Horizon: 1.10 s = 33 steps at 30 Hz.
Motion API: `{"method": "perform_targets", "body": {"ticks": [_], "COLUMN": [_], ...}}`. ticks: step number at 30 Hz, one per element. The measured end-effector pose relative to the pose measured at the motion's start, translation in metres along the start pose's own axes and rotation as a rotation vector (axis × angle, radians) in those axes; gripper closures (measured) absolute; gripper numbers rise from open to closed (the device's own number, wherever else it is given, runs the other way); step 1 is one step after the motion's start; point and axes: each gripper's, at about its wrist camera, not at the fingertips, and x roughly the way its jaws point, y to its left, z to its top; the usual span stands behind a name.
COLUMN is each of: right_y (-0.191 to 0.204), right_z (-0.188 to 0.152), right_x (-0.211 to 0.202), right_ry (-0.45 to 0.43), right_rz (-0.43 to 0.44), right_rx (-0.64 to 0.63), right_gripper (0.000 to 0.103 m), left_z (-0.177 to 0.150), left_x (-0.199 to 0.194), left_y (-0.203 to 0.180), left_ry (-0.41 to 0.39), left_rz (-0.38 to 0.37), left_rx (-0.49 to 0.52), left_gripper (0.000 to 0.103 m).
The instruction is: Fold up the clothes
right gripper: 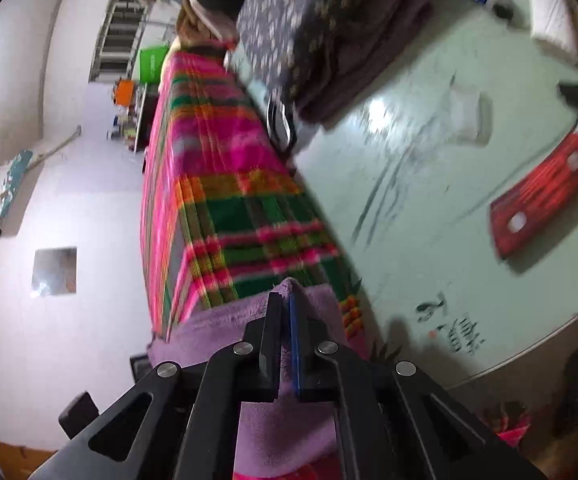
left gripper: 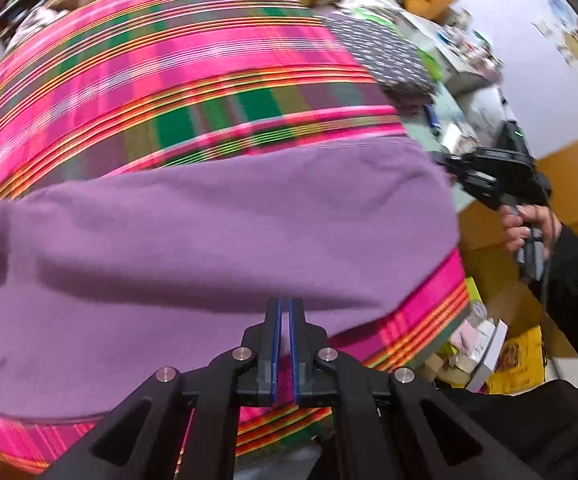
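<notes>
The plaid pink-and-green cloth [left gripper: 161, 92] covered the work surface and filled most of the left wrist view; in the right wrist view it ran as a long strip [right gripper: 225, 208] beside a pale green round bench [right gripper: 429, 184]. The purple garment [left gripper: 209, 232] lay spread across the near part of the plaid cloth, its far edge a fairly straight line, its right end rounded near the cloth's border. On the bench sat a stack of dark patterned folded fabric [right gripper: 321, 32] and a red flat object with white dots [right gripper: 545, 196], well apart from each other. Both views were motion-blurred.

Left gripper [left gripper: 285, 308]: jaws together but for a narrow slit, tips at the near edge of the purple garment; a thin fold of purple cloth appeared to run between them, clamped. Right gripper [right gripper: 287, 300]: jaws clamped on a raised ridge of the purple garment [right gripper: 229, 328], cloth bunched around and under the tips. In the left wrist view the right gripper [left gripper: 489, 180] appeared at the garment's right end, held by a hand [left gripper: 529, 228] in a dark sleeve [left gripper: 577, 280].
</notes>
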Motion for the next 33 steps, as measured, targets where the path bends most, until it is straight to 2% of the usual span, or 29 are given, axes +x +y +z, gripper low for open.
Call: {"method": "perform_targets", "body": {"ticks": [2, 5, 7, 8, 9, 11, 12, 17, 20, 21, 22, 26, 28, 33], "right_y": [-0.003, -0.013, -0.021, -0.022, -0.024, -0.031, -0.035, -0.057, -0.067, -0.067, -0.067, -0.045, -0.046, -0.039], "right_z": [0.004, 0.010, 0.013, 0.012, 0.010, 0.001, -0.006, -0.044, -0.059, -0.060, -0.062, -0.056, -0.052, -0.047], "right_x": [-0.010, -0.012, -0.016, -0.019, -0.021, -0.020, -0.018, -0.007, 0.001, 0.001, 0.001, -0.020, -0.029, -0.027], "right_ry": [-0.043, -0.060, -0.077, -0.078, -0.064, -0.030, -0.012, 0.065, 0.074, 0.071, 0.068, -0.006, -0.049, -0.031], "right_rz": [-0.016, -0.099, -0.140, -0.127, -0.098, -0.060, -0.048, 0.016, 0.059, 0.067, 0.075, 0.039, 0.002, -0.060], "right_rx": [0.010, 0.040, 0.070, 0.078, 0.087, 0.119, 0.139, 0.254, 0.328, 0.335, 0.338, 0.213, 0.209, 0.169], "right_gripper": [0.100, 0.103, 0.099, 0.099, 0.095, 0.080, 0.070, 0.066, 0.066, 0.072, 0.098, 0.100, 0.100, 0.099], "left_z": [-0.005, -0.010, -0.013, -0.013, -0.014, -0.013, -0.012, -0.009, -0.009, -0.010, -0.009, -0.010, -0.013, -0.020], "left_x": [0.000, 0.004, 0.007, 0.008, 0.007, 0.007, 0.008, 0.014, 0.017, 0.018, 0.018, 0.020, 0.020, 0.021], "left_y": [0.014, 0.032, 0.039, 0.042, 0.042, 0.040, 0.038, 0.026, 0.023, 0.022, 0.022, 0.023, 0.026, 0.035], "left_ry": [0.008, 0.026, 0.034, 0.036, 0.035, 0.031, 0.031, 0.046, 0.061, 0.067, 0.069, 0.077, 0.080, 0.081], "left_rz": [0.021, 0.047, 0.056, 0.062, 0.061, 0.050, 0.046, 0.030, 0.032, 0.033, 0.036, 0.043, 0.046, 0.050], "left_rx": [-0.035, -0.079, -0.106, -0.117, -0.121, -0.116, -0.110, -0.078, -0.058, -0.053, -0.052, -0.054, -0.063, -0.091], "left_gripper": [0.100, 0.100, 0.100, 0.100, 0.100, 0.100, 0.100, 0.100, 0.100, 0.100, 0.100, 0.100, 0.100, 0.100]}}
